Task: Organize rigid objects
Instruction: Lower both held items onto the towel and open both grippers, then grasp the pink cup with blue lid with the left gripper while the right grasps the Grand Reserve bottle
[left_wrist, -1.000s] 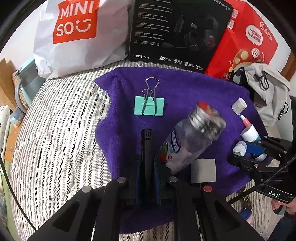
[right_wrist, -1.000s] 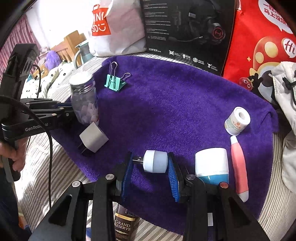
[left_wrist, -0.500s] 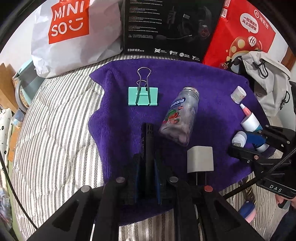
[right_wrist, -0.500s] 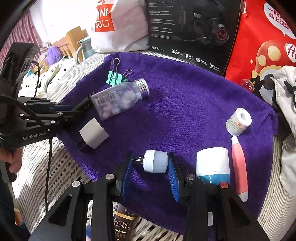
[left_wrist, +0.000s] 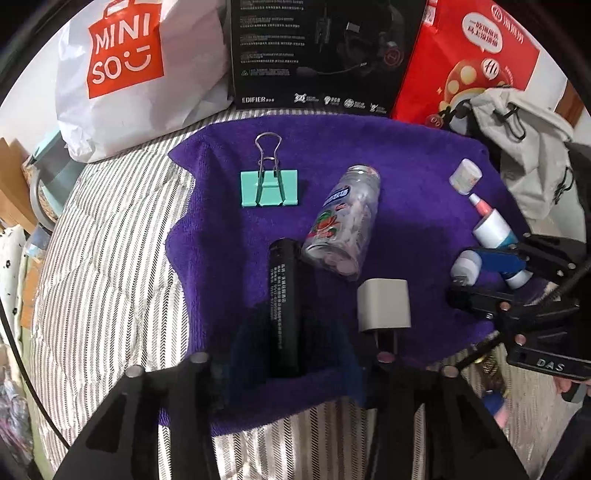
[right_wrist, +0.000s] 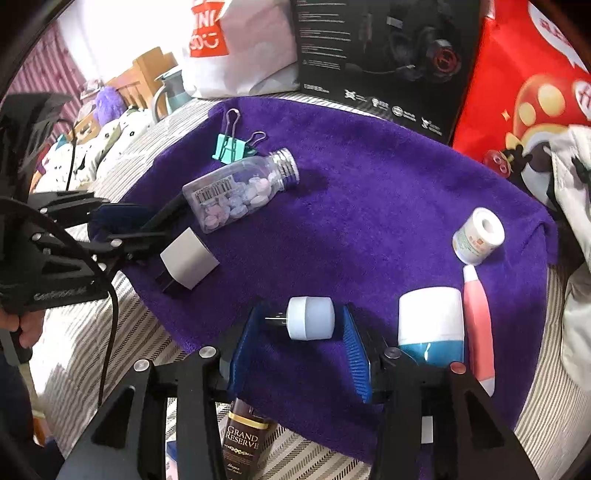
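Note:
On the purple towel (left_wrist: 413, 162) my left gripper (left_wrist: 293, 339) stands open, its blue pads wide apart on either side of a black bar (left_wrist: 282, 295) that lies flat. A clear pill bottle (left_wrist: 343, 221) lies on its side just right of the bar, with a mint binder clip (left_wrist: 269, 186) behind it and a grey charger cube (left_wrist: 384, 304) in front. My right gripper (right_wrist: 301, 317) is open around a small white plug light (right_wrist: 310, 323), which rests on the towel. The same bottle (right_wrist: 240, 192) and cube (right_wrist: 188, 258) show at the left of the right wrist view.
A white-and-blue container (right_wrist: 430, 325), a pink tube (right_wrist: 478, 325) and a small white jar (right_wrist: 478, 236) sit at the towel's right side. A Miniso bag (left_wrist: 140, 74), a black box (left_wrist: 317, 55) and a red box (left_wrist: 472, 62) wall off the back. A brown bottle (right_wrist: 242, 443) lies beneath my right gripper.
The pill bottle tipped from upright onto its side. My left gripper, earlier shut on the black bar, has spread its fingers and the bar now lies loose. The right gripper has held still.

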